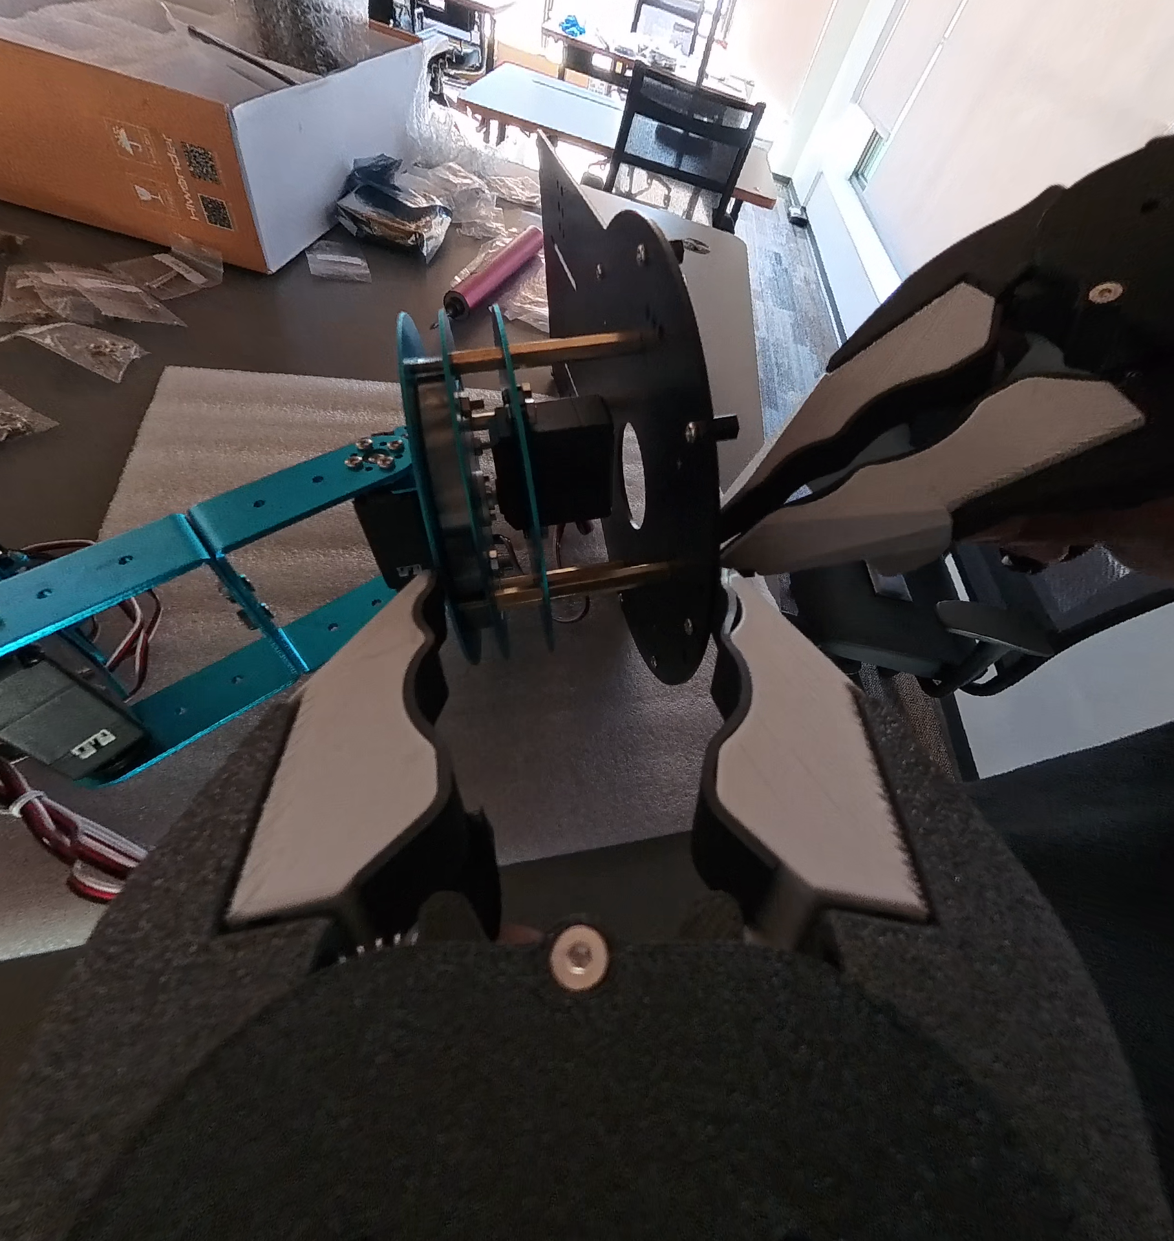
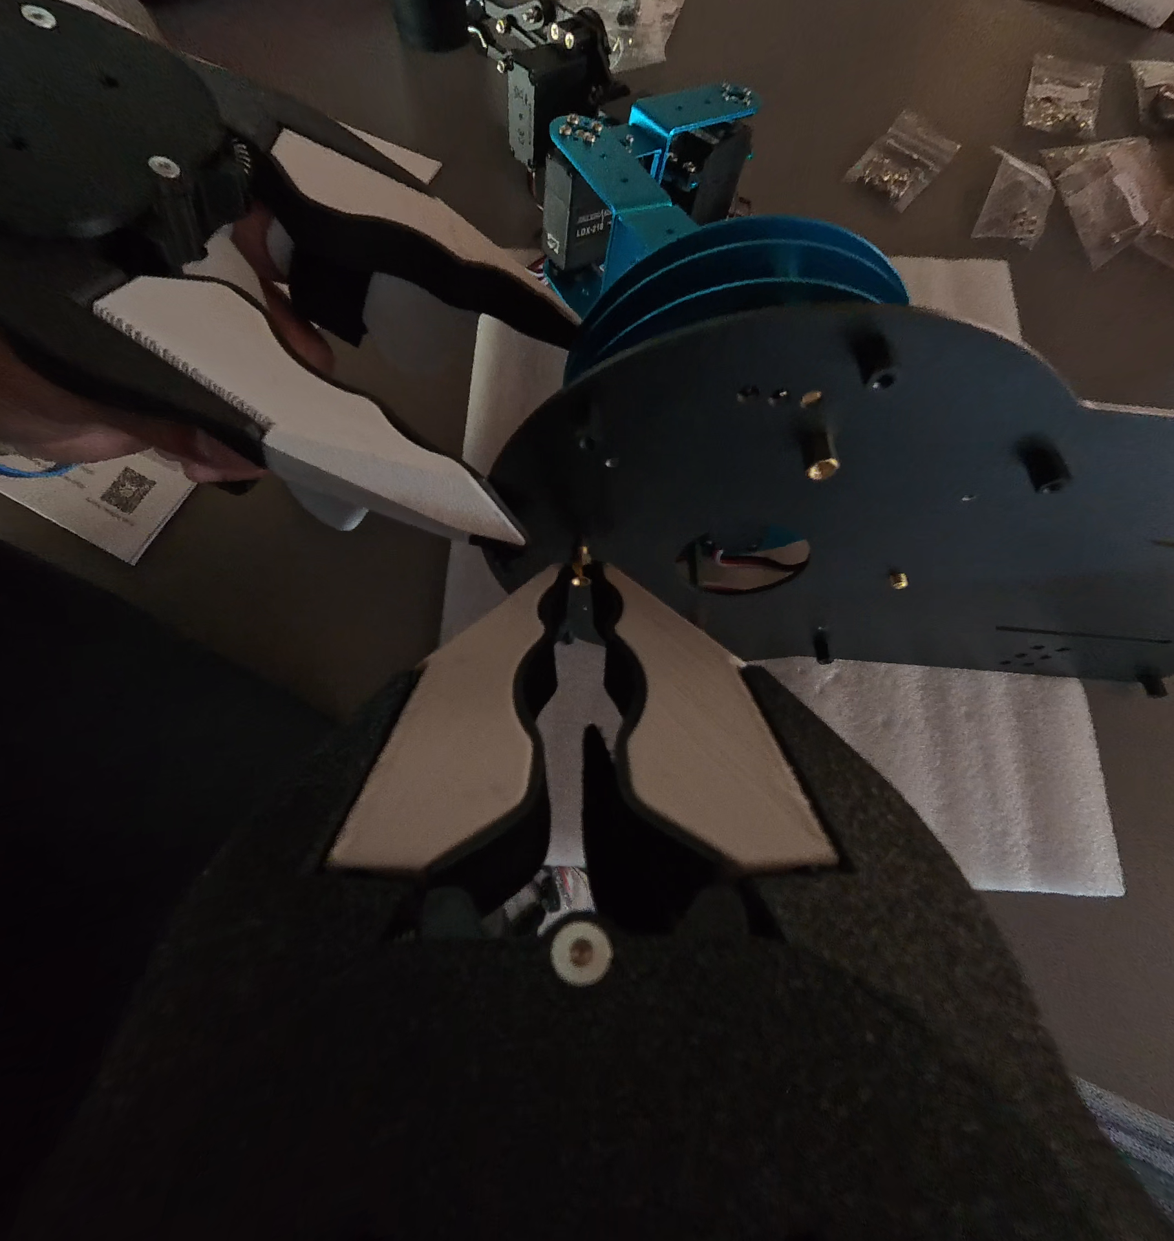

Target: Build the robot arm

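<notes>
Left gripper [image 1: 574,591]: jaws spread wide around the base of a small robot arm assembly [image 1: 537,483], one fingertip at the teal discs [image 1: 463,483], the other at the rim of the black base plate [image 2: 839,483]. Whether the fingertips press on these parts cannot be told.

Right gripper [image 2: 588,574]: jaws nearly closed on a small brass standoff [image 2: 579,571] at the lower rim of the black base plate; it enters the left wrist view from the right.

The assembly lies on its side on a white foam sheet [image 1: 248,430], base plate on edge. Its long axis runs from the plate, through brass spacer rods [image 1: 571,349] and a black servo [image 1: 551,463], out along the teal bracket arm [image 1: 188,571] away from both grippers. The two grippers meet at the plate's lower rim, the left one reaching along the axis, the right one facing the plate's outer face.

Surroundings on the dark surface [image 1: 289,315]: an orange and white cardboard box [image 1: 134,141] toward the far edge, a purple cylinder [image 1: 497,268] behind the plate, and clear hardware bags [image 2: 1014,195]. Red and white servo wires [image 1: 54,819] trail beside the bracket arm.
</notes>
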The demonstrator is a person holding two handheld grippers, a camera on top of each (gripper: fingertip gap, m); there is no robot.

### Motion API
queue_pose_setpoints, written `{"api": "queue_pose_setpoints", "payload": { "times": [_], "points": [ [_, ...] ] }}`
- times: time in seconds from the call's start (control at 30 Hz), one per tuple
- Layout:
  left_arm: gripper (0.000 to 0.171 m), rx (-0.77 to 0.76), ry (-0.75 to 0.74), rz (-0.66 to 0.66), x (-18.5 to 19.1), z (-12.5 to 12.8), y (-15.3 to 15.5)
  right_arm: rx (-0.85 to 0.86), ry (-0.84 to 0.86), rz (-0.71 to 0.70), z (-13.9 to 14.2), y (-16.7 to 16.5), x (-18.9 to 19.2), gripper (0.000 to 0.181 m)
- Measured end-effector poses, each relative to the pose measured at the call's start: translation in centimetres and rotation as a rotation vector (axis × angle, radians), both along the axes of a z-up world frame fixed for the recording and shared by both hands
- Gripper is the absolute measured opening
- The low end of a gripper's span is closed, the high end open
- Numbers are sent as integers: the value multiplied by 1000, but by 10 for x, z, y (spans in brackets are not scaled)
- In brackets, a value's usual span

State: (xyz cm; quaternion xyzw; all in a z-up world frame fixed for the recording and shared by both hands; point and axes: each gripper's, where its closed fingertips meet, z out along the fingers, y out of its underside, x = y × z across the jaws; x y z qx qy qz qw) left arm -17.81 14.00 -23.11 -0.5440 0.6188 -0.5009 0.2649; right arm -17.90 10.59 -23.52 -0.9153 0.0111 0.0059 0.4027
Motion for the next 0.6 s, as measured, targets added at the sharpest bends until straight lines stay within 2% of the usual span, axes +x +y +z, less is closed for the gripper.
{"api": "queue_pose_setpoints", "payload": {
  "times": [0.43,0.53,0.6],
  "points": [
    [79,0,2,0,0,0,0,-24,-5,-7,-3,1,1,5],
    [79,-1,-1,0,0,0,0,-26,76,-30,-4,1,0,5],
    [79,-2,-3,1,0,0,0,-13,208,-67,-2,2,0,5]
  ]
}}
